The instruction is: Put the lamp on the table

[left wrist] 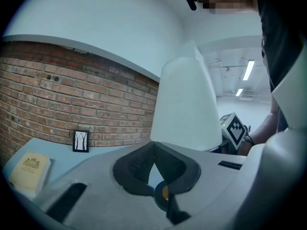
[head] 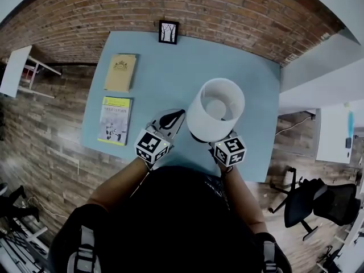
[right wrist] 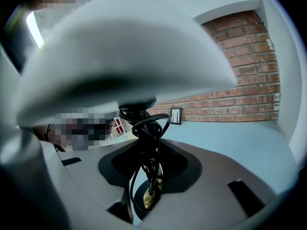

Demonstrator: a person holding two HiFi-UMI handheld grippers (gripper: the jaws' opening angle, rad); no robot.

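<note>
**Two grippers at the lamp, right one clamped on its stem**

One lamp (head: 215, 108) is over the near part of the light blue table (head: 159, 67), right of the middle and close to the person's edge. Its shade is plain white and drum-like, a bit narrower at the top. The top is open, so the head view looks down into a pale inside. In the left gripper view the shade (left wrist: 184, 107) reads as a smooth tapered white cone, upright. In the right gripper view the shade (right wrist: 124, 56) fills the upper frame from below. A black stem hangs under it with a black cord (right wrist: 144, 143) looped and wound around it, and a brassy bit shows low down. The base is hidden, so I can't tell if it touches the table.

The right gripper (right wrist: 146, 152) has its jaws closed on the stem and cord bundle. In the head view it (head: 219, 145) sits tucked under the shade's near rim, with its marker cube (head: 230, 151) showing.

The left gripper (left wrist: 153, 150) has its pads meeting at the tips with nothing between them. In the head view it (head: 170, 120) is just beside the shade on the left, and I can't tell if they touch.

On the table's left side are a tan book (head: 120, 72) and a yellow-green booklet (head: 114, 120), well apart from the lamp. A small framed picture (head: 168, 32) stands at the far edge against the brick wall (head: 114, 10).
</note>
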